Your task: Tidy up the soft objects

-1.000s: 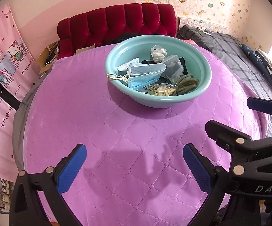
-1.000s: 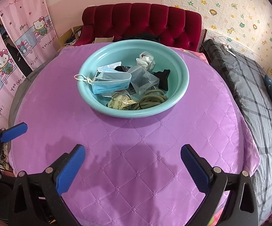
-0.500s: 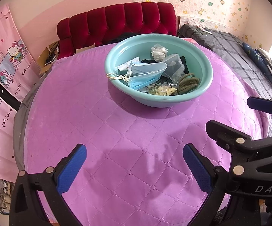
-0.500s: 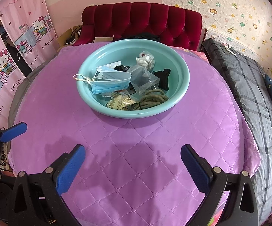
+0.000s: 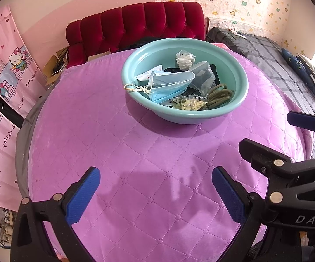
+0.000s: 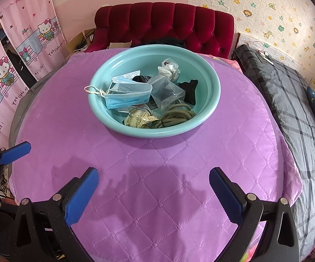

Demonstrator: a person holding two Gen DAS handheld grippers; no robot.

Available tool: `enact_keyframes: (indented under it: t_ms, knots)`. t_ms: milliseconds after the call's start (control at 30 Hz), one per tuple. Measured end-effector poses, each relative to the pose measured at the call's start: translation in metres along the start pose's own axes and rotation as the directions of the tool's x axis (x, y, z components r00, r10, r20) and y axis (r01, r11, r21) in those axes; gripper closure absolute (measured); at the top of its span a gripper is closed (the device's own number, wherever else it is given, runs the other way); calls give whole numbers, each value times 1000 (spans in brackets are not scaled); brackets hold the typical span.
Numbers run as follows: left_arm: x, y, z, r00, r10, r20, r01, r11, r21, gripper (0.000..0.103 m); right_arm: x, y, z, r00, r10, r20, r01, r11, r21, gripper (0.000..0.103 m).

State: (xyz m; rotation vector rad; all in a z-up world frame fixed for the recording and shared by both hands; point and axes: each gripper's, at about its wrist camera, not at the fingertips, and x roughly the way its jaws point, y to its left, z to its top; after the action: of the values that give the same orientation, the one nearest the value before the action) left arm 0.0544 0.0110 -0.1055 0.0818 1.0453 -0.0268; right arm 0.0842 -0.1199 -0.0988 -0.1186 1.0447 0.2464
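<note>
a: what's the surface, and the room around it?

b: a round table under a purple quilted cover (image 6: 153, 196). from the left there are pink cartoon curtains (image 6: 15, 65), a red tufted headboard (image 6: 164, 24) behind the table, then brick-pattern wallpaper (image 6: 277, 11) with animal stickers, and a bed with a grey plaid blanket (image 6: 299, 113) on the right.

a: counts?

b: one teal basin (image 6: 214, 87), sitting on the far half of the cover. two grippers. inside the basin i count one blue mask (image 6: 127, 96), one white sachet (image 6: 127, 75) behind it, one crumpled printed packet (image 6: 139, 119) at the front, one clear plastic bag (image 6: 166, 90) in the middle, one wadded white bag (image 6: 168, 71) at the back, one coil of olive cord (image 6: 177, 114) at the front right, and black cloth (image 6: 189, 92) on the right. a second dark piece shows behind the mask; i can't tell if it's the same cloth.

a: how does the mask lie?

b: on the left side, its ear loop (image 6: 92, 90) draped over the rim.

a: and the grippers?

b: left gripper (image 5: 155, 192) has its blue pads wide apart, holding nothing, low over the near cover. right gripper (image 6: 153, 191) is the same: spread wide, holding nothing, near edge, well apart from the basin. each shows at the edge of the other's view.
</note>
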Motion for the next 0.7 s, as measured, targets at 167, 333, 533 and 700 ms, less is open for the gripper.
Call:
enact_keyframes:
  t_ms: [167,333,533,700]
  knots:
    - [1,0,0,1000,2,-3,-2,1000,0,0,2,0,2,1000,2,-6,-2,1000,0,0]
    - [2,0,1,1000,2,-5,-2,1000,0,0,3,0,2,1000,-1,-2,1,1000,-1,0]
    - [2,0,2,1000,3,-8,-3,1000,2,0,4,0,3,1000,-2,-3,2,1000,-3,0]
    - [3,1,2,1000,5,-13,-5,1000,-1,0,4,0,3,1000,0,-6,0,1000,-4,0]
